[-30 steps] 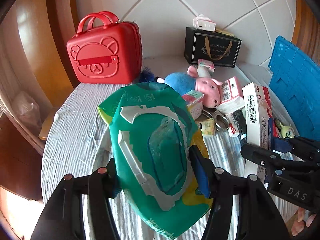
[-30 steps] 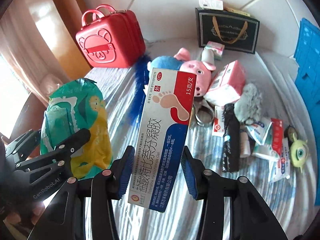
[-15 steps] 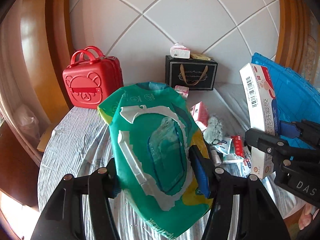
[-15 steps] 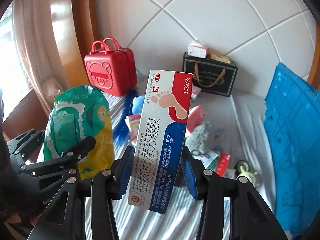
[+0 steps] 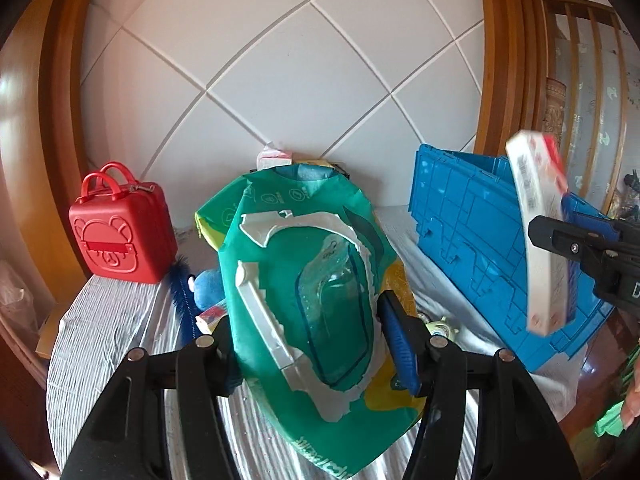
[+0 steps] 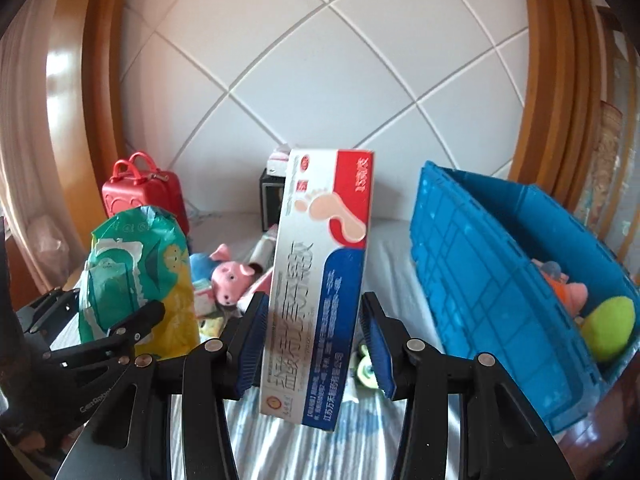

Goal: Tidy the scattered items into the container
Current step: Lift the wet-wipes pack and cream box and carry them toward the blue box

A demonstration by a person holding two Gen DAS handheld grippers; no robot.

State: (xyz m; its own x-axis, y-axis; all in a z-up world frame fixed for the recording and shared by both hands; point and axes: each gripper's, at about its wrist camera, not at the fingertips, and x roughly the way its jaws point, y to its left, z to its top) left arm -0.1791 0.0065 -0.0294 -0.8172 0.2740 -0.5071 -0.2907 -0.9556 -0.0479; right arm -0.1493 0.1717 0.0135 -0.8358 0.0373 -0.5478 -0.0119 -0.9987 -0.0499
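My left gripper point(image 5: 308, 344) is shut on a green wet-wipes pack point(image 5: 304, 300) and holds it upright above the table; the pack also shows in the right wrist view point(image 6: 136, 276). My right gripper point(image 6: 312, 344) is shut on a white, red and blue ointment box point(image 6: 320, 280), also seen at the right of the left wrist view point(image 5: 540, 232). The blue crate point(image 6: 500, 280) stands to the right, with a yellow-green ball point(image 6: 608, 328) and a pink toy point(image 6: 564, 288) inside. It also shows in the left wrist view point(image 5: 480, 240).
A red bear case point(image 5: 120, 236) stands at the back left of the cloth-covered table point(image 5: 104, 340). A pink pig plush point(image 6: 232, 276), a blue brush point(image 5: 182, 300), a black gift bag point(image 6: 272, 204) and small packets lie mid-table. A green-eyed toy point(image 5: 440, 326) lies near the crate.
Both grippers have risen and tilted up with their loads. The right gripper and the ointment box have moved right, up against the blue crate. The crate's inside has come into view.
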